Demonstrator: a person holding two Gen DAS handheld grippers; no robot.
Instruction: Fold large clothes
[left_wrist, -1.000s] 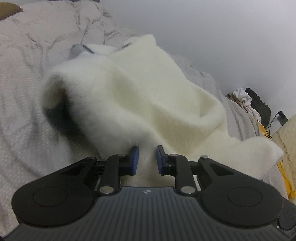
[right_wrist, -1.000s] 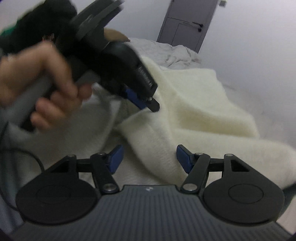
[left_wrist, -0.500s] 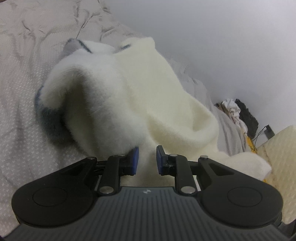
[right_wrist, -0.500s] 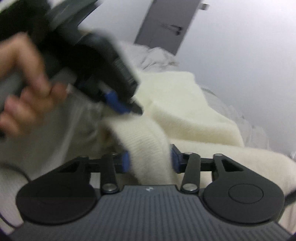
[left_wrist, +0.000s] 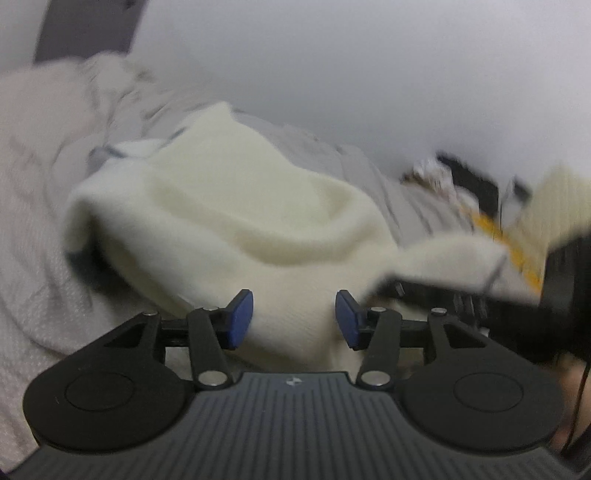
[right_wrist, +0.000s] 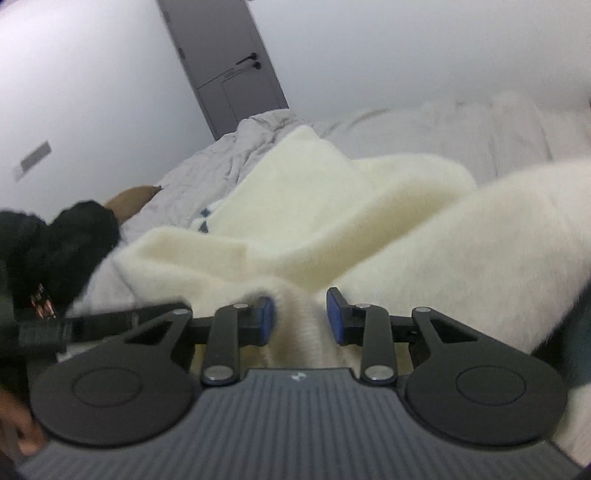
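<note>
1. The bed (left_wrist: 33, 266) filled most of the room, covered in a pale, rumpled sheet, with a white wall behind it.
2. A grey door (right_wrist: 225, 66) with a dark handle stood shut beyond the far end of the bed.
3. The large cream fleece garment (left_wrist: 236, 206) lay heaped on the bed, bunched into thick folds, with one part stretching off to the right.
4. A blurred clutter of pale and dark things (left_wrist: 454, 177) sat by the wall past the bed; I could not tell what they were.
5. A brown cushion (right_wrist: 129, 197) lay on the bed near the door end.
6. The right gripper (right_wrist: 300, 316) had just been closing, and a ridge of the cream fleece was pinched between its blue pads.
7. The left gripper (left_wrist: 294, 319) had just been opening; its blue pads stood apart with fleece lying between them, and neither pad pressed on it.
8. A small dark blue mark (right_wrist: 204, 218) showed at the garment's far edge.
</note>
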